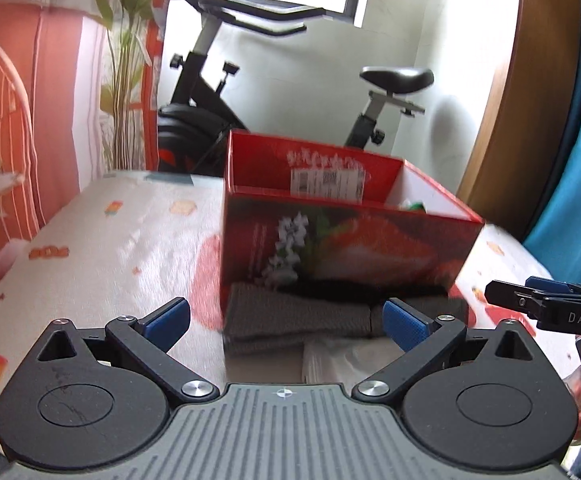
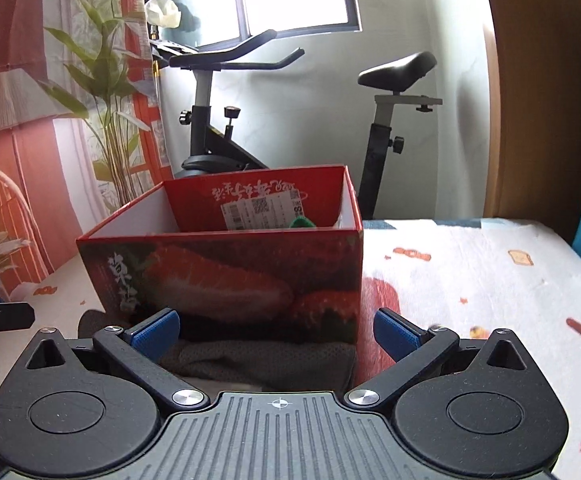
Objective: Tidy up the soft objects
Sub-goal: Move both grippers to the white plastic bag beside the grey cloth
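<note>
A red strawberry-print cardboard box (image 1: 342, 240) stands open on the table; it also shows in the right wrist view (image 2: 230, 276). A green soft item (image 2: 302, 222) peeks above its rim inside. A grey knitted cloth (image 1: 290, 320) lies folded against the box's near side, seen also in the right wrist view (image 2: 258, 358). My left gripper (image 1: 286, 320) is open, just short of the cloth. My right gripper (image 2: 276, 334) is open over the cloth, and it shows at the right edge of the left wrist view (image 1: 530, 300).
The table has a white cover (image 2: 470, 280) printed with small food pictures. White folded material (image 1: 338, 360) lies below the grey cloth. An exercise bike (image 2: 226, 120) stands behind the table by a window. A printed curtain (image 1: 30, 120) hangs at left.
</note>
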